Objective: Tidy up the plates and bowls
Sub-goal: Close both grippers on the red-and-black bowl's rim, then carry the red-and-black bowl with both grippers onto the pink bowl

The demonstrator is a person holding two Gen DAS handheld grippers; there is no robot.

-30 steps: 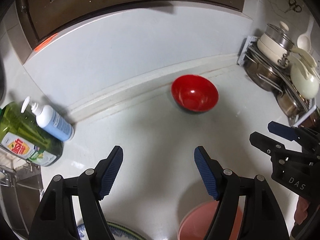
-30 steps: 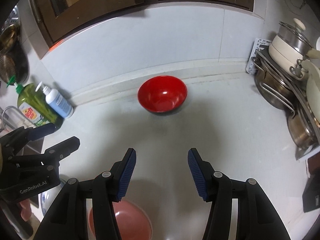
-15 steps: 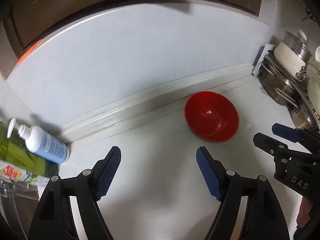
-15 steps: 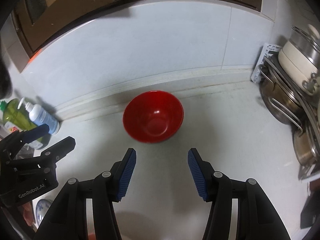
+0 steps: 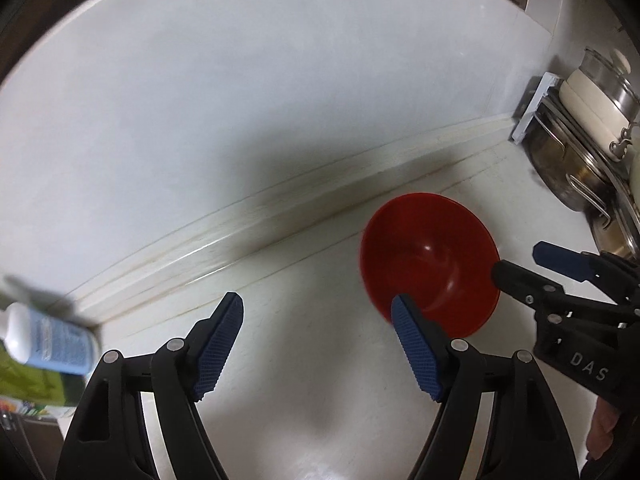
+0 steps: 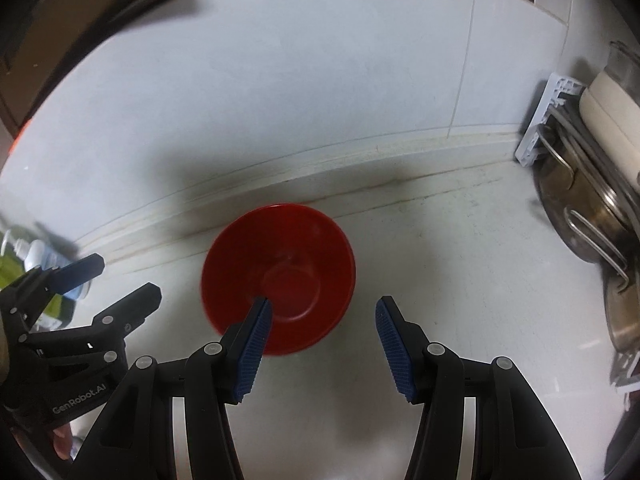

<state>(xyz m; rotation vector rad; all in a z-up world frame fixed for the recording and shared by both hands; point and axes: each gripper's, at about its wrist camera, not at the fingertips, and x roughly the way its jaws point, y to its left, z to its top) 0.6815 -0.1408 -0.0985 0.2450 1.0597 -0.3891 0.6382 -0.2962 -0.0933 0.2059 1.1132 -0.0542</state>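
Left wrist view: one red bowl (image 5: 430, 268) upright on the white counter (image 5: 320, 360) at four o'clock, near the backsplash. Left gripper (image 5: 318, 314) gapes, gripping nothing. Right gripper (image 5: 520, 258) at three o'clock reads "DAS". One blue-labelled pump bottle (image 5: 48, 340) at nine o'clock, blurred.

Right wrist view: one bowl (image 6: 278, 276) at centre; right gripper (image 6: 324, 312) spread, its left pad over the bowl's near rim, contact unclear. Left gripper (image 6: 116, 276) at eight o'clock reads "GenRobot.AI". Stacked steel pots (image 6: 580, 216) at three o'clock
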